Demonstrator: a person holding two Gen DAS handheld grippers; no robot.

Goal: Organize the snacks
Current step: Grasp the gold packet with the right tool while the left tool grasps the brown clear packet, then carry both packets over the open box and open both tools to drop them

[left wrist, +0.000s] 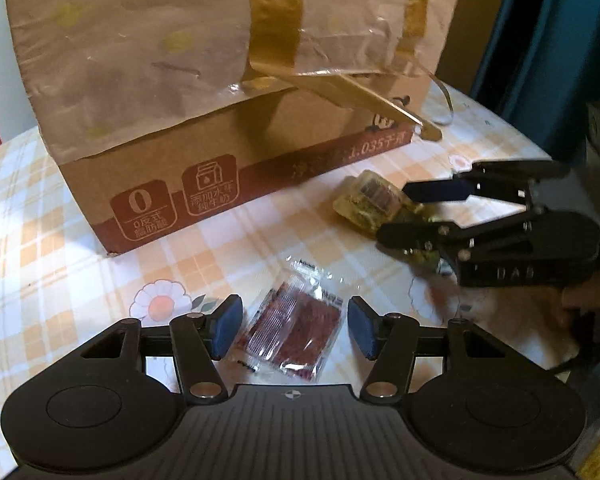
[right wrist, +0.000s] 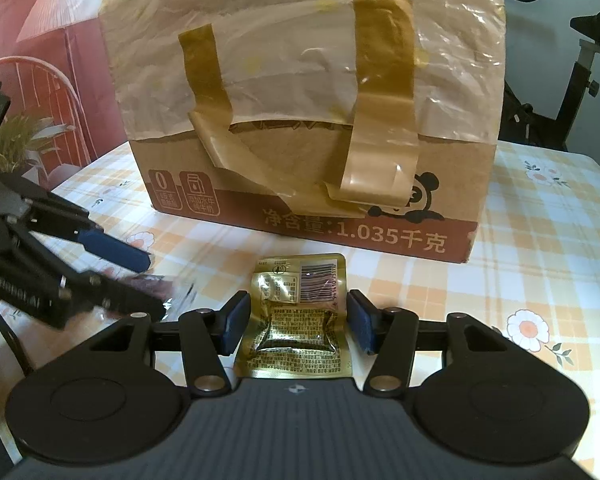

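A clear packet of red snack (left wrist: 296, 330) lies on the checked tablecloth between the fingers of my left gripper (left wrist: 294, 326), which is open around it without touching. A gold foil snack packet (right wrist: 300, 312) lies flat between the fingers of my right gripper (right wrist: 298, 322), which is open around it. The right gripper (left wrist: 396, 216) also shows in the left wrist view over the gold packet (left wrist: 370, 202). The left gripper (right wrist: 148, 284) shows in the right wrist view over the red packet (right wrist: 156, 284). A taped cardboard box (left wrist: 204, 92) stands just behind both packets.
The box (right wrist: 300, 120) has loose strips of brown tape (right wrist: 380, 120) hanging down its front. The table (right wrist: 540, 240) has a checked cloth with flowers. A plant (right wrist: 16, 140) and a chair stand off the table's left side.
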